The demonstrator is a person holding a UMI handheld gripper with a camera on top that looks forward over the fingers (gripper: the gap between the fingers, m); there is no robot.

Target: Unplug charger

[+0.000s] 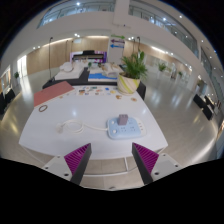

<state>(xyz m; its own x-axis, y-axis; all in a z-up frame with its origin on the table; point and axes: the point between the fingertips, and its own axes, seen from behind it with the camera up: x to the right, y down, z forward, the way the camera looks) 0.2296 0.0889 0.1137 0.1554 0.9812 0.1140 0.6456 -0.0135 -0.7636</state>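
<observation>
A white power strip (123,127) lies on the white table (50,125), ahead of the fingers and a little toward the right one. A grey charger block (123,119) is plugged into its top. A white cable (72,126) runs from the strip across the table toward the left. My gripper (112,160) is open and empty, held above the near table edge, well short of the strip. The magenta pads (77,157) stand wide apart with only the table edge and floor between them.
A potted green plant in a yellow pot (130,78) stands at the far end of the table. Papers, small items and a red sheet (55,90) lie beyond the strip. More tables and chairs stand in the large hall behind.
</observation>
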